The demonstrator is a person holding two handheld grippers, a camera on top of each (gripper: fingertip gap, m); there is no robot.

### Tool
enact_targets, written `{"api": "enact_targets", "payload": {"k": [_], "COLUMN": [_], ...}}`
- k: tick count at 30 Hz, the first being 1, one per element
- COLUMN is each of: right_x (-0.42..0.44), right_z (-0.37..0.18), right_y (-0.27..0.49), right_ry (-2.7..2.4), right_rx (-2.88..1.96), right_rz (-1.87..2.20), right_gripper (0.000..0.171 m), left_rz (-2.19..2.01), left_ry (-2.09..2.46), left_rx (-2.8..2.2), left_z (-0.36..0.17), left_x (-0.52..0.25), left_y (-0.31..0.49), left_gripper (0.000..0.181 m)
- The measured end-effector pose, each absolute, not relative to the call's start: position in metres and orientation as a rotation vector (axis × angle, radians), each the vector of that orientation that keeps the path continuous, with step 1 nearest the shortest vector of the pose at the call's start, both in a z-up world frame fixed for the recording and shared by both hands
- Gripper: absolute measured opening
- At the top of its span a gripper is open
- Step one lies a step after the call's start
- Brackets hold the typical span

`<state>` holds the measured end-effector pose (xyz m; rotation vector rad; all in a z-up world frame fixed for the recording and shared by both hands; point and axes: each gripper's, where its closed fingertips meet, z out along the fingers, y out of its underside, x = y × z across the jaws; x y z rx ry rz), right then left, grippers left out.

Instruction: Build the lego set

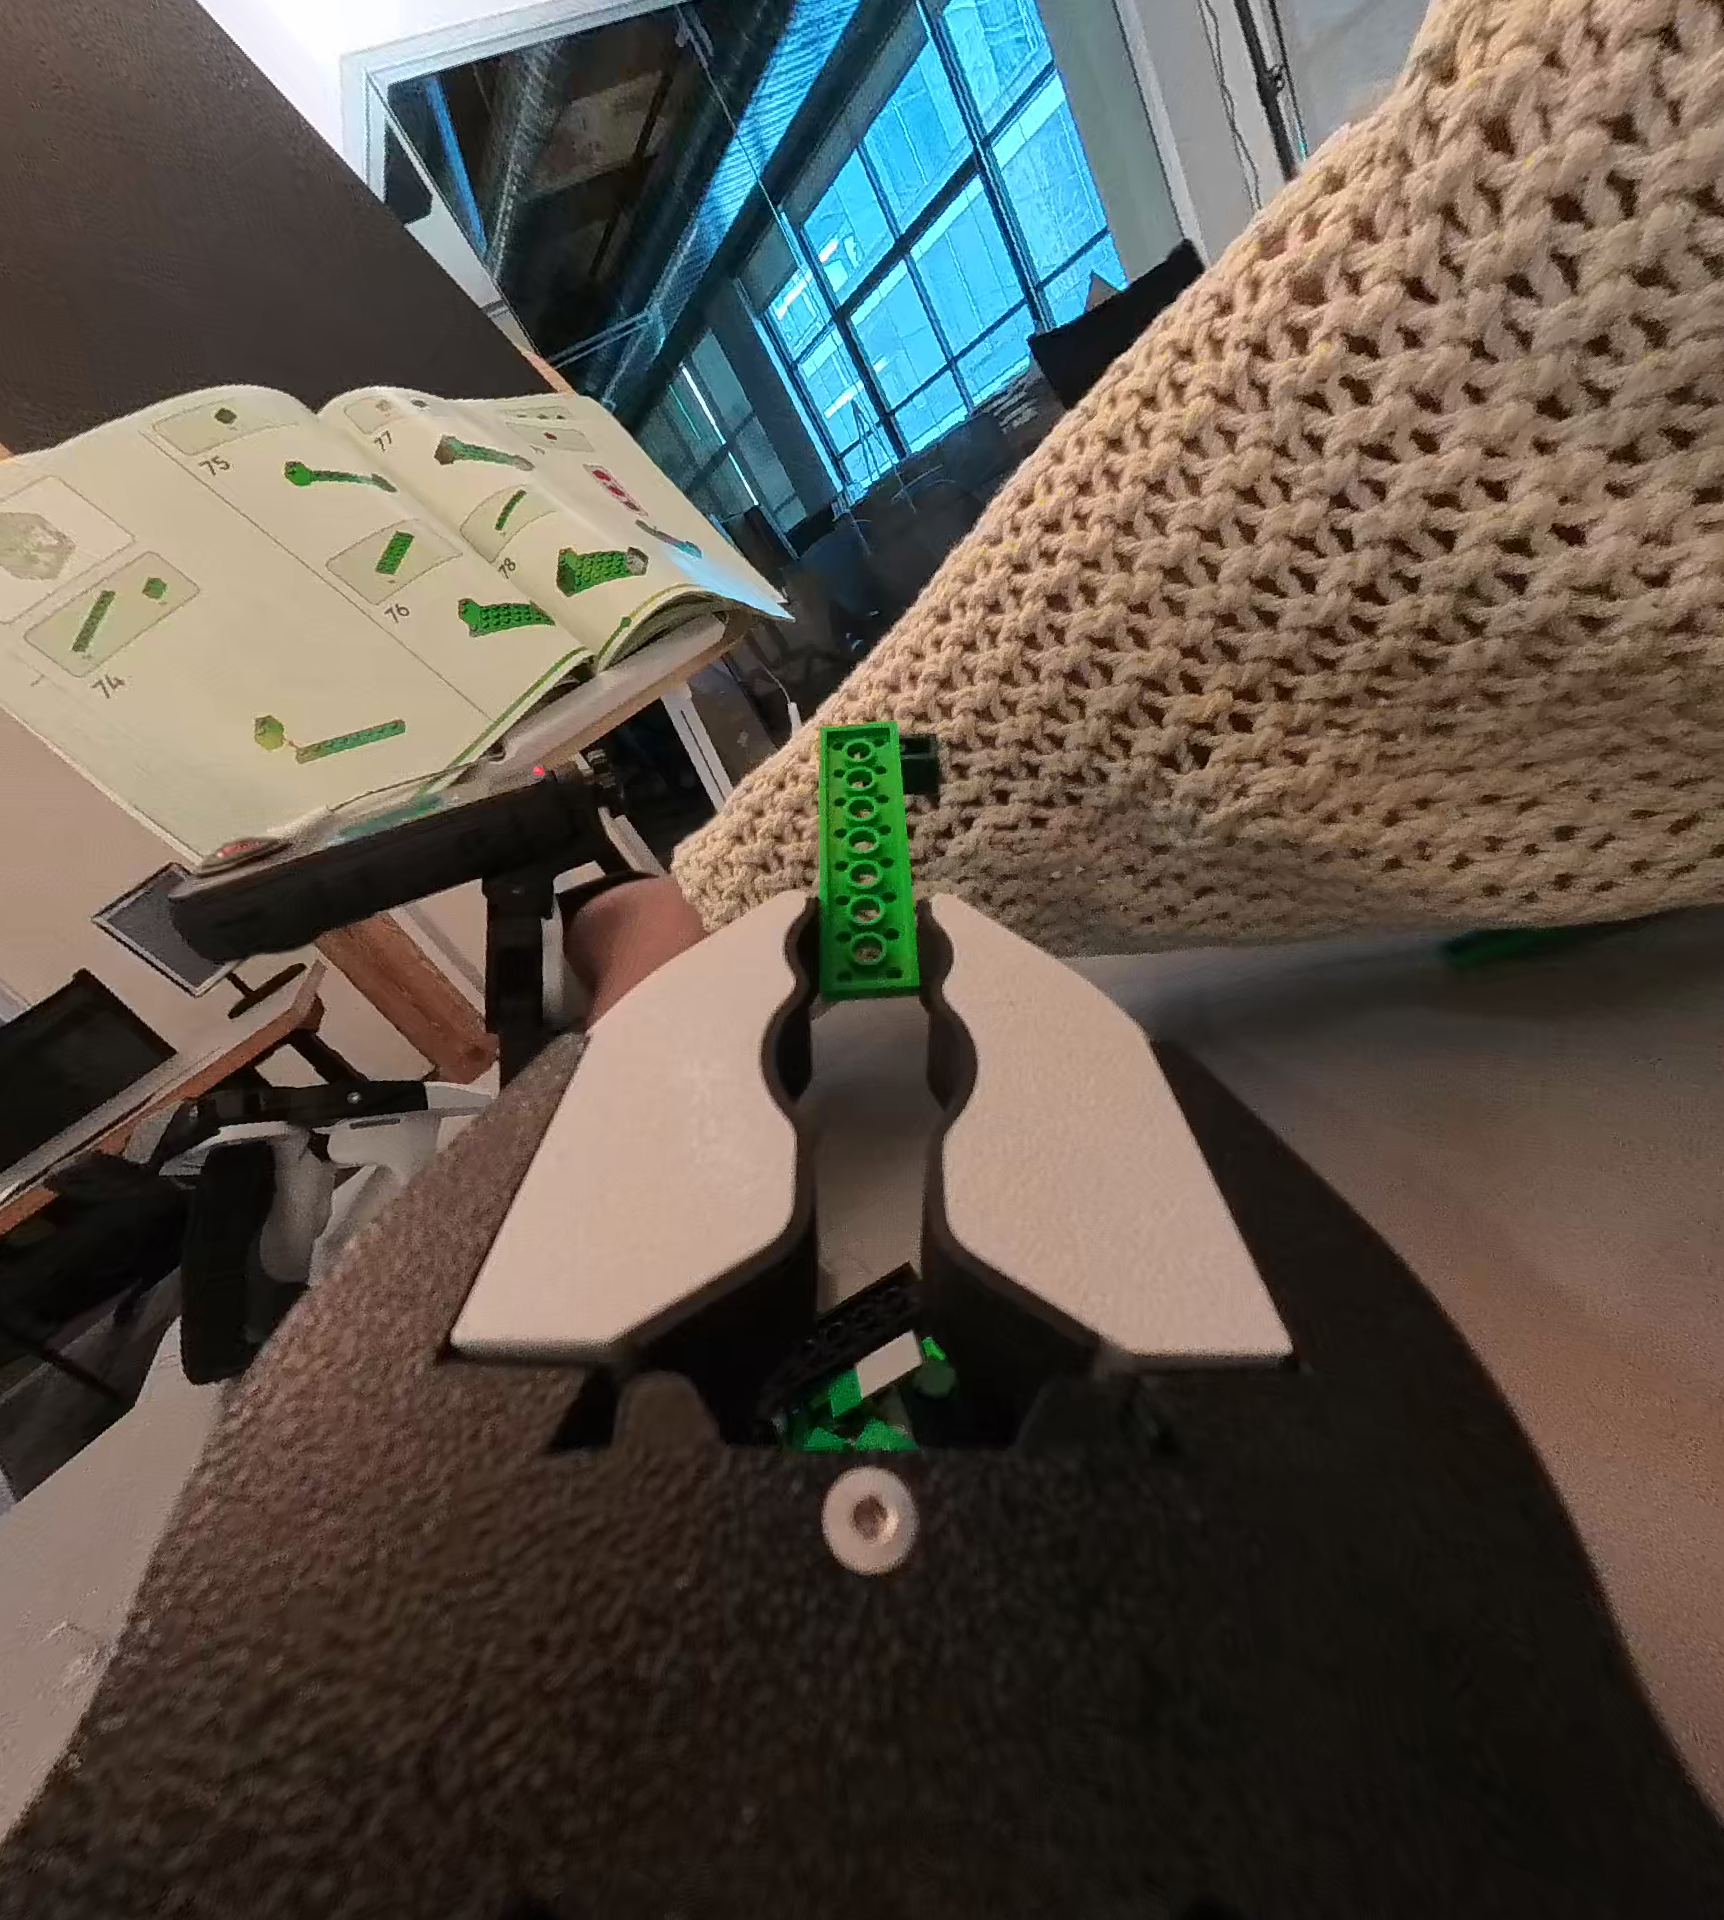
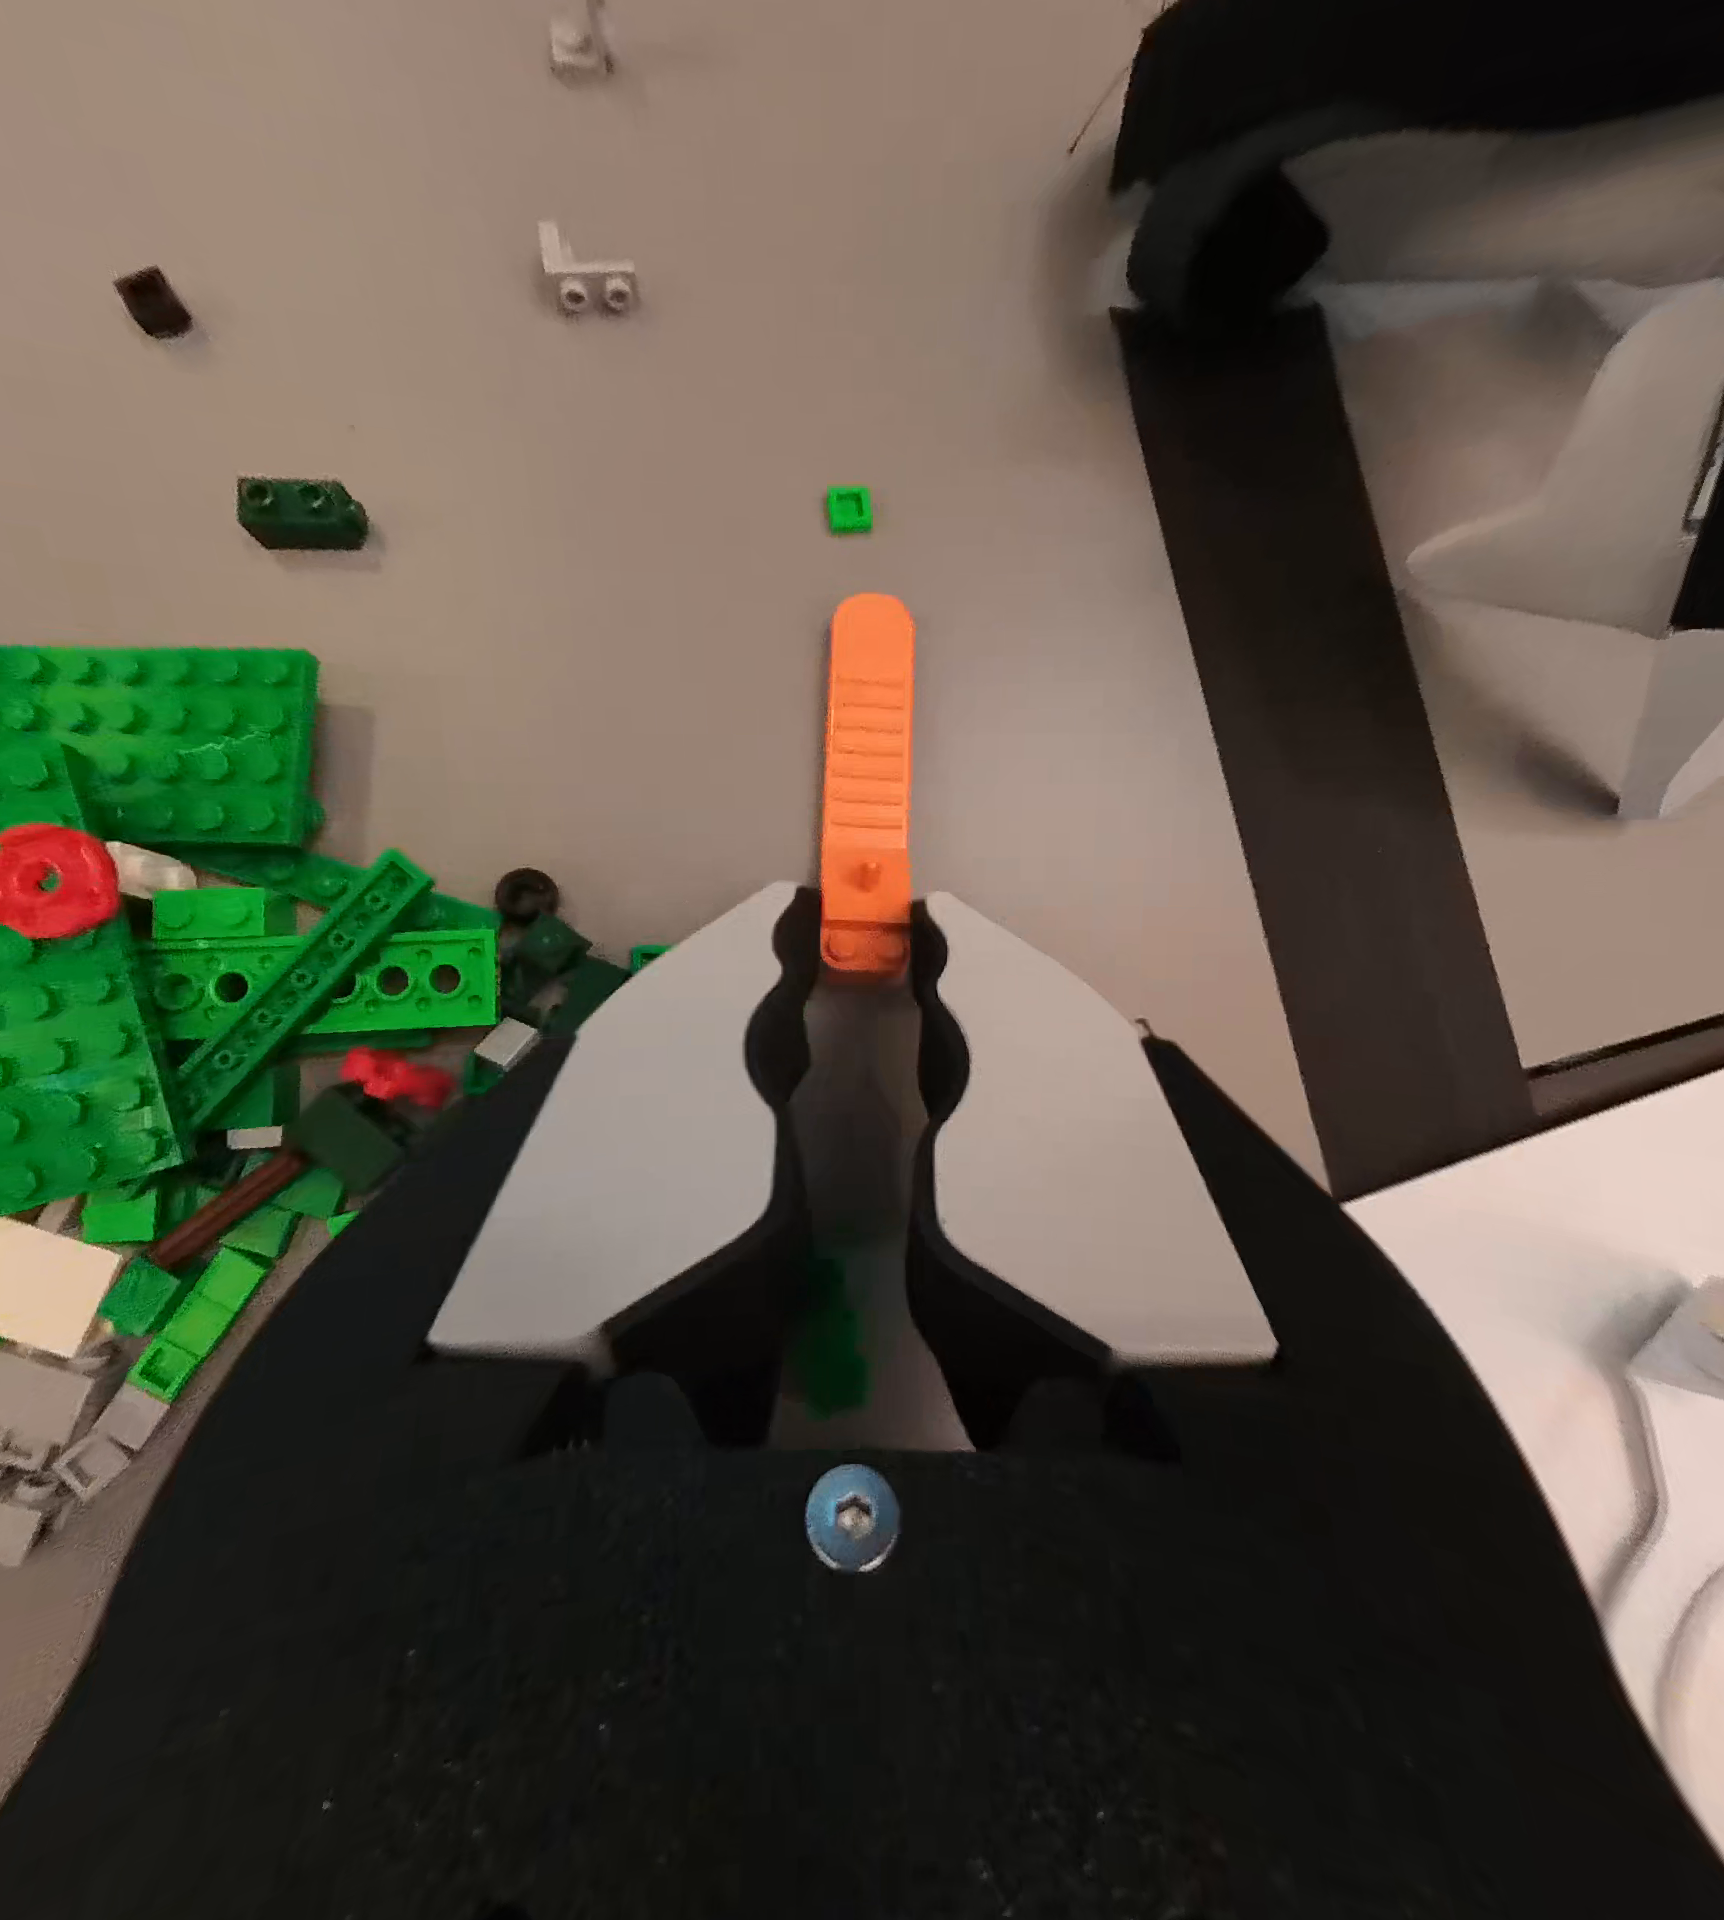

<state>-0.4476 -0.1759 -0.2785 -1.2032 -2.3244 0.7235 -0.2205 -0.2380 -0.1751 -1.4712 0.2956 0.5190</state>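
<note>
In the left wrist view my left gripper (image 1: 868, 935) is shut on the lower end of a long bright green plate (image 1: 866, 852), held upright with its underside facing the camera. A small dark green piece (image 1: 922, 764) sits at its top end. In the right wrist view my right gripper (image 2: 866, 935) is shut on the base of an orange brick separator (image 2: 868, 748), which points forward above the grey table. A tiny bright green tile (image 2: 849, 510) lies on the table just beyond its tip.
A pile of green plates (image 2: 110, 935) with a red round piece (image 2: 45, 879) lies at left. A dark green brick (image 2: 300, 511), a black piece (image 2: 151, 301) and white brackets (image 2: 588, 272) lie farther off. An open instruction booklet (image 1: 297, 582) stands behind. A knit sleeve (image 1: 1357, 571) fills the right. One gripper's finger ends stand about 25 cm off the other's. The right tips stand about 8 cm off the tiny bright green tile (image 2: 849, 510).
</note>
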Motion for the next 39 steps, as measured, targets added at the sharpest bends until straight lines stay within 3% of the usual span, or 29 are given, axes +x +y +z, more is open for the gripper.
{"api": "enact_targets", "payload": {"k": [5,9,14,18,24,30,39], "right_x": [-0.407,-0.31,-0.15,-0.08,-0.065,-0.073,-0.088], "right_z": [-0.239,-0.21,-0.242,-0.267,-0.28,-0.249,-0.284], "right_y": [-0.17,-0.134,-0.117,-0.128,-0.129,-0.157,-0.178], "right_ry": [-2.249,-2.176,-2.28,-2.292,-2.239,-2.057,-2.29], "right_rx": [-1.136,-1.184,-1.39,-1.471,-1.457,-1.414,-1.477], "right_rz": [0.797,0.728,0.621,0.598,0.632,0.758,0.623], "right_gripper": [0.016,0.016,0.016,0.016,0.016,0.016,0.027], "left_rz": [0.504,0.437,0.224,0.18,0.129,0.126,0.142], "left_ry": [0.26,0.253,0.279,0.32,0.368,0.353,0.392], "left_rx": [-1.475,-1.523,-1.685,-1.711,-1.726,-1.72,-1.723], "left_z": [-0.173,-0.179,-0.202,-0.206,-0.214,-0.213,-0.215], "left_x": [-0.226,-0.222,-0.196,-0.178,-0.162,-0.164,-0.16], "left_y": [-0.24,-0.237,-0.226,-0.224,-0.223,-0.223,-0.223], "left_gripper": [0.016,0.016,0.016,0.016,0.016,0.016,0.016]}}
